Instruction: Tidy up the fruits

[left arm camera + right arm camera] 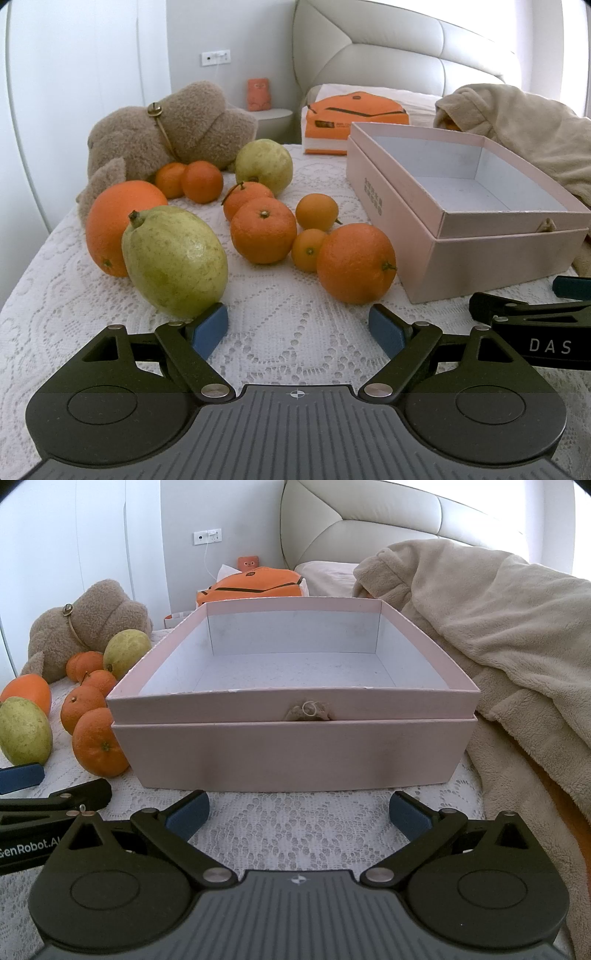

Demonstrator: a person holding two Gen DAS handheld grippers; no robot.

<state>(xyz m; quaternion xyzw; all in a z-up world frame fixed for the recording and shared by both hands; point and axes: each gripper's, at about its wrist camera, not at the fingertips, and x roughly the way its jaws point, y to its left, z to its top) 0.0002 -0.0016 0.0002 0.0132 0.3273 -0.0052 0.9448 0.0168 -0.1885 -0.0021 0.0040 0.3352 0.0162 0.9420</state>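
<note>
nothing looks sorted yet, judging by the layout: on the left the fruits lie loose on the lace cloth [295, 332], a green pear [175, 260] nearest, a large orange [355, 263] near the pink box [291, 716], smaller mandarins between and behind them, and the box interior is bare. the left gripper [298, 328] hovers low before the fruit, jaws apart and holding nothing, one pad just beside the pear. to the right, the right gripper [298, 814] faces the box front, jaws likewise spread and unloaded.

Plush toy [162, 129], beige blanket [498, 627], orange bag [354, 114].
</note>
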